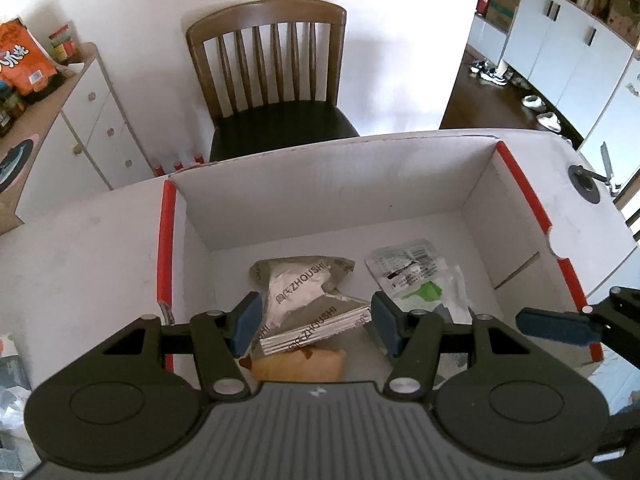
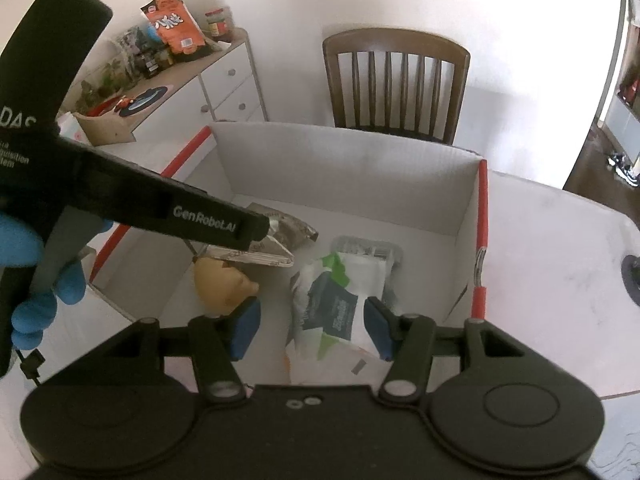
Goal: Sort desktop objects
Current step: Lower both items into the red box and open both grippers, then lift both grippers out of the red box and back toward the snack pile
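Note:
A white cardboard box (image 1: 320, 200) (image 2: 340, 176) with red edges stands open on the white table (image 1: 80, 260). Inside lie a flat silver ZHOUSHI packet (image 1: 320, 330) (image 2: 244, 258), a crumpled one (image 1: 304, 280) (image 2: 292, 230), a yellowish soft item (image 1: 300, 366) (image 2: 220, 288) and a white-and-green wipes pack (image 1: 416, 276) (image 2: 344, 300). My left gripper (image 1: 316, 328) (image 2: 260, 236) hangs open over the flat packet, which rests on the yellowish item. My right gripper (image 2: 310, 328) is open above the wipes pack, not touching it. One of its fingers (image 1: 556, 326) shows at the box's right rim.
A wooden chair (image 1: 272, 80) (image 2: 396, 88) stands behind the table. A sideboard (image 1: 92, 112) at the left carries an orange snack bag (image 1: 20, 60) (image 2: 176, 24) and jars. A black round fitting (image 1: 586, 184) sits near the table's right edge. A blue-gloved hand (image 2: 24, 248) holds the left gripper.

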The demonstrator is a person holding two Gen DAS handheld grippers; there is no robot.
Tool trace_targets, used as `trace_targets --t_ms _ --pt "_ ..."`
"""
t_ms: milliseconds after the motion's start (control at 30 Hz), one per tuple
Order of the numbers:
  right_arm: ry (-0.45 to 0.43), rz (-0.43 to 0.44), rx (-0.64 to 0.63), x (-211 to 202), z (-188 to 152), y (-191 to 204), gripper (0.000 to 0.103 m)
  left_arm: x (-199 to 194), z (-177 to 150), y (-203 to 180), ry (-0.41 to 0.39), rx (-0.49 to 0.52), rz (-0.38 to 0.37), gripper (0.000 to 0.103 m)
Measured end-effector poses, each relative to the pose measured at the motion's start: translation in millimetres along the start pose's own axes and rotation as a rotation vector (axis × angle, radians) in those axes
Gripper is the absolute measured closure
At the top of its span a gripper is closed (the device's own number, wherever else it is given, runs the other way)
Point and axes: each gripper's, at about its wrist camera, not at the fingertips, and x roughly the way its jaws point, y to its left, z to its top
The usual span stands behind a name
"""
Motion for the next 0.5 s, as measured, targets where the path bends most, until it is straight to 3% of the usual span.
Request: trace_targets --t_ms 100,167,267,500 --pt "0.000 0.001 -0.002 -2.5 -1.8 -0.7 0.046 -6.4 -1.9 2.2 -0.011 -0.012 -0.005 0.042" --pt "-0.007 0.011 0.022 -4.1 -2.6 -2.4 0.040 -10.0 -2.9 3.8 -0.020 -0.021 -0.001 0.027" --pt "-0.036 0.031 0.033 -9.4 -3.5 -2.9 0.027 -15.9 -4.4 5.7 -0.037 -0.027 -0.004 0.021" --pt "-0.080 0.030 -0.017 -22.6 -5.3 5.6 0.020 -30.6 -11.3 3.6 -0.073 -0.027 0.013 0.013"
